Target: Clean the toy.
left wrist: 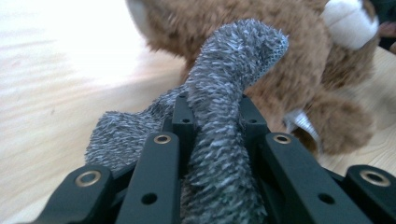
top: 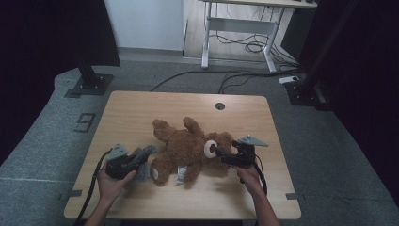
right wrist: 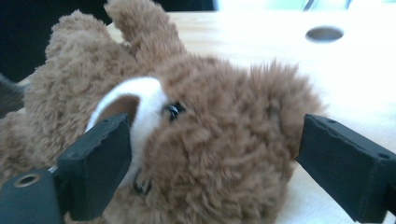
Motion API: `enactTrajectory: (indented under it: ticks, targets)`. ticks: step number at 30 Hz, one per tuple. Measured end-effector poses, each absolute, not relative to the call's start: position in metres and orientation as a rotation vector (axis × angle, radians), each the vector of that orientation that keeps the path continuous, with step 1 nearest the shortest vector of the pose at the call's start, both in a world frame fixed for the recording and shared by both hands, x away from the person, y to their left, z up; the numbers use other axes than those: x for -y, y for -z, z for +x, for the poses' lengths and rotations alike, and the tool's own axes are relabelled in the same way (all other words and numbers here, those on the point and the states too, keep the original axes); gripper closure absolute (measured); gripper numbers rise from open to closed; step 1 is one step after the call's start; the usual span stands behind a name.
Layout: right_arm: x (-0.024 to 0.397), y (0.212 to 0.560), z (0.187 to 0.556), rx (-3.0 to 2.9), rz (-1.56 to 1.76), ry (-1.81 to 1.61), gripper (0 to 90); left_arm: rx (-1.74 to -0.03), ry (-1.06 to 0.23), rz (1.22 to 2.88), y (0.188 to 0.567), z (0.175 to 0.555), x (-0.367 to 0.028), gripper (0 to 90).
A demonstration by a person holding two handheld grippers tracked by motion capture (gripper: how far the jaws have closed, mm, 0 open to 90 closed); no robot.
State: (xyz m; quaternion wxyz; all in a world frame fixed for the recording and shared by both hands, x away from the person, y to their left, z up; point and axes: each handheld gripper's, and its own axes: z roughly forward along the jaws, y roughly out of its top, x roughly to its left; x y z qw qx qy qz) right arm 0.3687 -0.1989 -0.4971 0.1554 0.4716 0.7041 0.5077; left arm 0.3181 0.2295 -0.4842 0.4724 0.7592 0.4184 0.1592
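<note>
We see teddy bear (top: 188, 148): shaggy brown plush, white plush muzzle, glossy black bead eye (right wrist: 173, 110). Grey fuzzy cloth (left wrist: 224, 121): short bristly pile, mottled grey-white, knit mesh backing at folded edge. Left claw (left wrist: 215, 121): matt black plastic, brass-coloured rivets. Right claw (right wrist: 205, 158) pads: matt black, slightly grainy. Worktop (top: 141, 106): pale wood grain, smooth, faint sheen. We note floor: grey carpet, rough

the high view is looking forward and down on the tabletop (top: 141, 108) from afar; both gripper views are looking close along their tongs, sharing the brown teddy bear (top: 188, 148).
</note>
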Motion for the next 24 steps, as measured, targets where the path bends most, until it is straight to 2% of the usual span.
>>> enactTrajectory:
  ticks: [7, 14, 21, 24]
  targets:
    - [0.202, 0.513, 0.366, -2.086, 1.358, -1.471, 6.4, -0.939, -0.387, 1.874, 0.468, 0.327, -0.197, 74.2]
    - [0.206, 0.515, 0.362, -2.123, 1.33, -1.493, 13.7, -0.884, -0.389, 1.899, 0.459, 0.34, -0.162, 74.1]
    - [0.194, 0.529, 0.36, -2.187, 1.287, -1.399, 12.6, -0.876, -0.375, 1.927, 0.459, 0.351, -0.142, 74.0]
    - [0.193, 0.53, 0.361, -2.179, 1.282, -1.394, 16.3, -0.878, -0.373, 1.931, 0.458, 0.355, -0.137, 74.0]
